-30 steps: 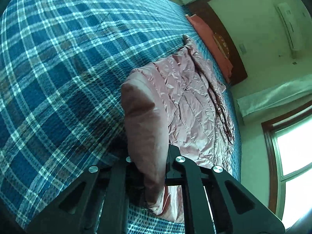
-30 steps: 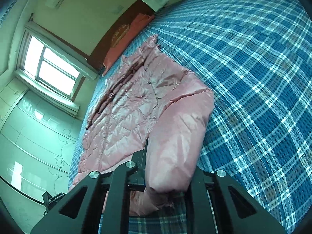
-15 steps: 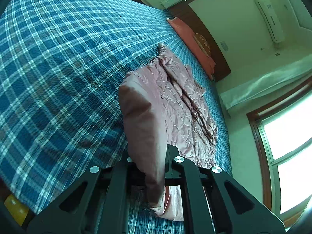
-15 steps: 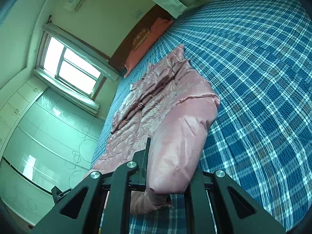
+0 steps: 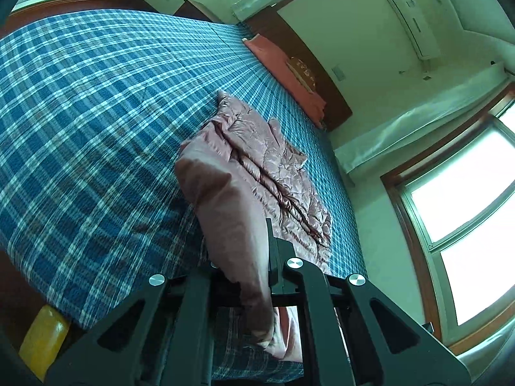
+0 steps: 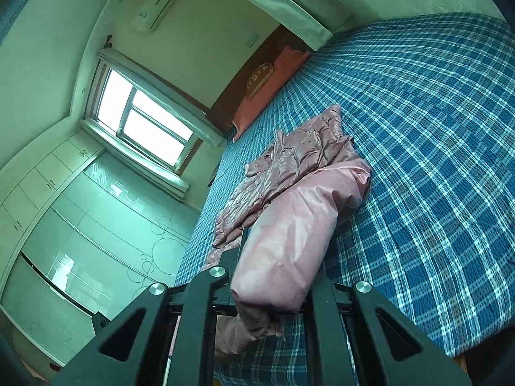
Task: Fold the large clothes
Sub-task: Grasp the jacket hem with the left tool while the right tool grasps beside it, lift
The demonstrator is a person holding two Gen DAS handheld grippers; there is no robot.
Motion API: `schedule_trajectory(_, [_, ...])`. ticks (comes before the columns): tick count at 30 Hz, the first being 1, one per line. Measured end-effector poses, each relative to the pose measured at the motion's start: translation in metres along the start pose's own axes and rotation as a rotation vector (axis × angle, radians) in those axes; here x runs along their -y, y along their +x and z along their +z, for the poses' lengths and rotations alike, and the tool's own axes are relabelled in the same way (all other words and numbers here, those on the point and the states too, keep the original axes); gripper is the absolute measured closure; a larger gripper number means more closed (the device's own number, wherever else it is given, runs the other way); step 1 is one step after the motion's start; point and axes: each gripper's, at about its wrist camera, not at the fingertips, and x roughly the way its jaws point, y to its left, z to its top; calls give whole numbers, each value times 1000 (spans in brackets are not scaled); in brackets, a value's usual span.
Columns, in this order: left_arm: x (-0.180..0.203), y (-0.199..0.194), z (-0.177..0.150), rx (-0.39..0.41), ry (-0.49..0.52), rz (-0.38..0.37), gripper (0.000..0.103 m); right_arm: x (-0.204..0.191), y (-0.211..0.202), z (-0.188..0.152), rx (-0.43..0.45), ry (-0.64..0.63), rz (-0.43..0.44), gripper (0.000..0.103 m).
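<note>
A pink quilted jacket (image 5: pixel 276 173) lies on a bed with a blue plaid cover (image 5: pixel 96 112). Its near edge is lifted off the bed, and the smooth lining faces me. My left gripper (image 5: pixel 244 257) is shut on that raised edge, and the cloth drapes down between its black fingers. In the right wrist view the same pink jacket (image 6: pixel 299 167) stretches away over the plaid cover (image 6: pixel 434 128). My right gripper (image 6: pixel 276 267) is shut on another part of the lifted edge, a thick fold bulging between its fingers. The far part of the jacket rests crumpled on the bed.
An orange-red pillow (image 5: pixel 283 67) lies against the dark wooden headboard (image 5: pixel 322 74). Windows (image 5: pixel 466 212) and pale wardrobe doors (image 6: pixel 80 225) line the walls beside the bed. A yellow object (image 5: pixel 43 344) sits below the bed's near edge at lower left.
Both grippers have risen and pulled back, lifting the jacket's near edge higher. The jacket has bunched up and looks farther away, and more of the room shows.
</note>
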Motion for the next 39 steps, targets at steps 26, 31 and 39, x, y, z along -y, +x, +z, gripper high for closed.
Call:
schedule_trajectory(26, [45, 319, 213, 1, 123, 246, 97, 31, 327, 221, -85, -19, -161, 92])
schedule_trajectory(31, [35, 373, 227, -28, 148, 324, 97, 56, 376, 232, -116, -6, -229, 92])
schedule_trajectory(39, [39, 415, 245, -69, 180, 377, 85, 69, 401, 245, -126, 27, -259, 73])
